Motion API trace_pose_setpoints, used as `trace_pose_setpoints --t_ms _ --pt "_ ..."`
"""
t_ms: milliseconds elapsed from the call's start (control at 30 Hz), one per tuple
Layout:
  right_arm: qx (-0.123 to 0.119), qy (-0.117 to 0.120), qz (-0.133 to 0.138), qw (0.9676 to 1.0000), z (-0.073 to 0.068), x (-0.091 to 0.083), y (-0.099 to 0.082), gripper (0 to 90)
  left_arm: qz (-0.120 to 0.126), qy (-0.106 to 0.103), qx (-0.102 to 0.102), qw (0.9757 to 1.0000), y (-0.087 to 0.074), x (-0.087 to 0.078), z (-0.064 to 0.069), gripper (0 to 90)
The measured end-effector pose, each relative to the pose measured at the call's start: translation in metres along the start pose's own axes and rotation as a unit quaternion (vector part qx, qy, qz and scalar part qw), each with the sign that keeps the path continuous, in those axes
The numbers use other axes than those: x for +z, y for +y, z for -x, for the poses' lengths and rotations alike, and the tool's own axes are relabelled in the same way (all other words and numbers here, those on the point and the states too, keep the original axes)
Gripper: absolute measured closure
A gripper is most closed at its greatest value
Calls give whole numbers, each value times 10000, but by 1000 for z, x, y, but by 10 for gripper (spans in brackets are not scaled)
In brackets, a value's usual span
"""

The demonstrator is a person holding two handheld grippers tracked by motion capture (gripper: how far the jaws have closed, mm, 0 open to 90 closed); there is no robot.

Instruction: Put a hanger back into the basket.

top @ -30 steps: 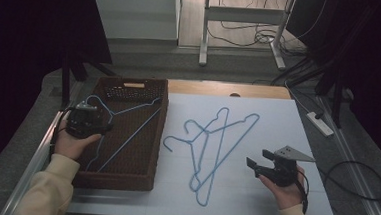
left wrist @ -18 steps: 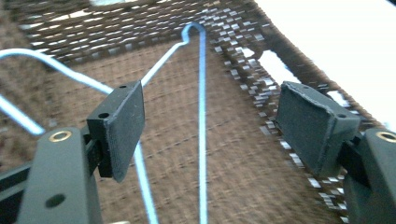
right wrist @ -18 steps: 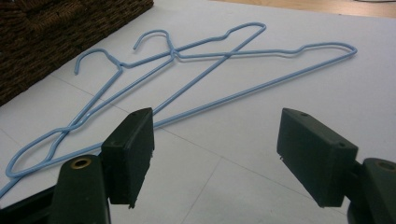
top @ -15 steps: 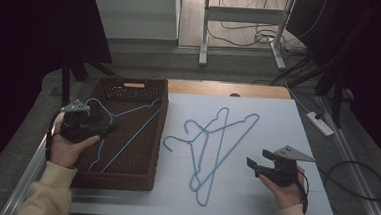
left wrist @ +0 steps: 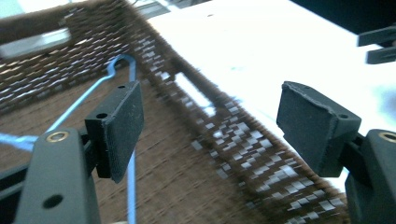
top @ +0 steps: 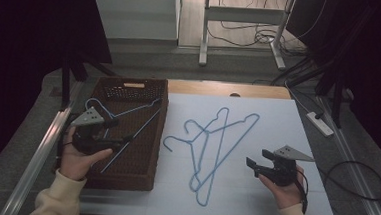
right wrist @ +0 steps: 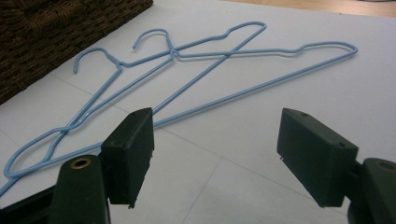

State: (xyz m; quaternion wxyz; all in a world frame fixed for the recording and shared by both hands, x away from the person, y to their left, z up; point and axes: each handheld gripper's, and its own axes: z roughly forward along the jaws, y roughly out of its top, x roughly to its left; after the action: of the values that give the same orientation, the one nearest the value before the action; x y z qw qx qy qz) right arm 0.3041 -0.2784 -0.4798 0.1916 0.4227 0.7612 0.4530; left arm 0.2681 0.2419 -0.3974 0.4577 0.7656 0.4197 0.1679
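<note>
From above, the person's left gripper [top: 108, 132] hangs over the near left part of the dark woven basket [top: 144, 180], jaws spread and holding nothing. They have just been opening, with no wire between them. A blue wire hanger [top: 132, 126] lies slanted inside the basket, its hook toward the far left corner. On the white sheet [top: 273, 117] two more blue hangers [top: 216, 149] lie crossed over one another, hooks pointing toward the basket. The right gripper [top: 255, 160] waits just beside their near right edge, jaws apart and empty.

In the left gripper view, the two black pads [left wrist: 122, 126] stand wide over the basket floor, and the hanger's blue wire [left wrist: 93, 91] runs up behind the left pad, not between the two. The basket wall [left wrist: 219, 135] cuts across between the jaws.

In the right gripper view, the open jaws face the crossed pair [right wrist: 196, 51] on the sheet, the long bottom wire of one hanger passing just beyond the left pad [right wrist: 133, 149].

The work looks like moving hangers into the basket, one apparently in already. To take the next one cleanly, I would go for a straight stretch of wire on the uppermost hanger, away from the crossing, so the other is not dragged along, and pinch squarely since thin wire slips easily.
</note>
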Motion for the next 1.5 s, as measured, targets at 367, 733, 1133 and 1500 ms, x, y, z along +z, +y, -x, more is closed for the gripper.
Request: trace_pose_setpoints --t_ms 367,733,1133,1500 --pt "30 22 -9 10000 2 1 0 282 103 -262 124 9995 -2 12 33 236" --pt "17 21 -12 10000 4 3 0 283 4 -171 -4 9999 -15 23 27 242" --pt "63 30 -103 9999 9 12 2 284 -34 -56 -106 9999 -22 20 21 246" --pt "29 34 -39 10000 9 12 4 285 -100 -58 -66 9999 -27 20 29 242"
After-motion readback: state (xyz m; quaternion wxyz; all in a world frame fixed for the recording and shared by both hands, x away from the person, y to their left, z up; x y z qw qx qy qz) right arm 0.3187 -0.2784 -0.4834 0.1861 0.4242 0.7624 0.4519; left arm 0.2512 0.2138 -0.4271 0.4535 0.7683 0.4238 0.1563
